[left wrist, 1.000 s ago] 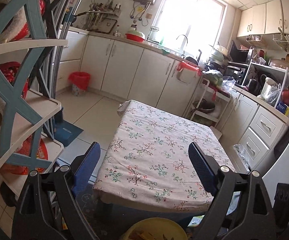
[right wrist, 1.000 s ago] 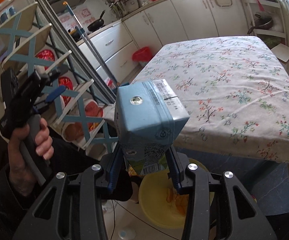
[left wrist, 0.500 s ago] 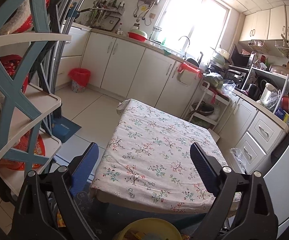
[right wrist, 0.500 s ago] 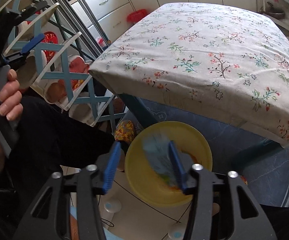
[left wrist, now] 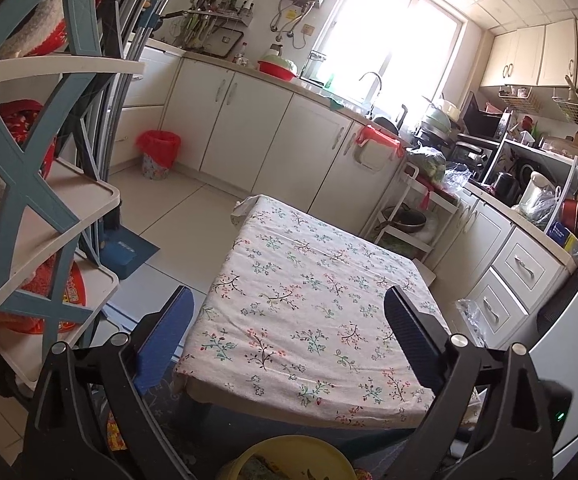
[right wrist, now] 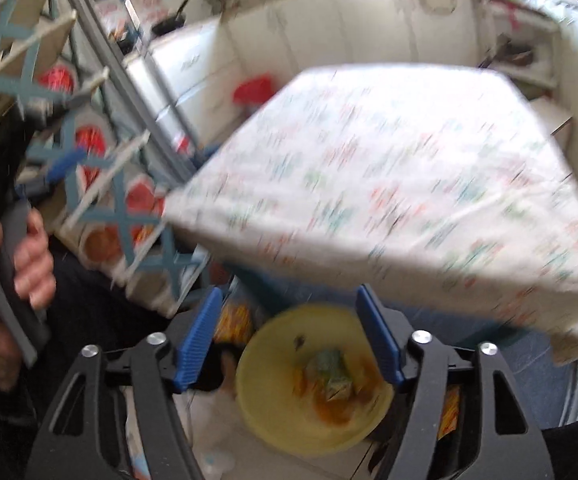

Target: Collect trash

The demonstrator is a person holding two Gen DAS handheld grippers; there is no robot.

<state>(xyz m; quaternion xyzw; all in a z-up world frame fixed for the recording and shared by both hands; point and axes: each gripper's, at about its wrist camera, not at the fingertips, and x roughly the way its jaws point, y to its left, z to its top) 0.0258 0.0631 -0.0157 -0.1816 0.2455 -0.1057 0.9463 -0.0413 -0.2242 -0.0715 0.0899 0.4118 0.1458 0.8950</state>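
A yellow bin (right wrist: 313,376) stands on the floor at the near edge of the table. A blue-green carton (right wrist: 331,374) lies inside it among orange scraps. My right gripper (right wrist: 289,336) is open and empty above the bin; this view is motion-blurred. My left gripper (left wrist: 285,340) is open and empty, held over the near edge of the table with the floral cloth (left wrist: 313,300). The bin's rim (left wrist: 289,446) shows at the bottom of the left wrist view. The hand holding the left gripper (right wrist: 13,264) shows at the left of the right wrist view.
A blue-and-cream shelf rack (left wrist: 29,208) stands close on the left, also in the right wrist view (right wrist: 89,168). A red-lined waste bin (left wrist: 157,154) stands by the far cabinets. Counters and drawers (left wrist: 521,272) run along the back and right.
The right gripper held the carton above the bin, opened and dropped it in. The carton now lies in the bin and the gripper has lifted. The left gripper barely moved.
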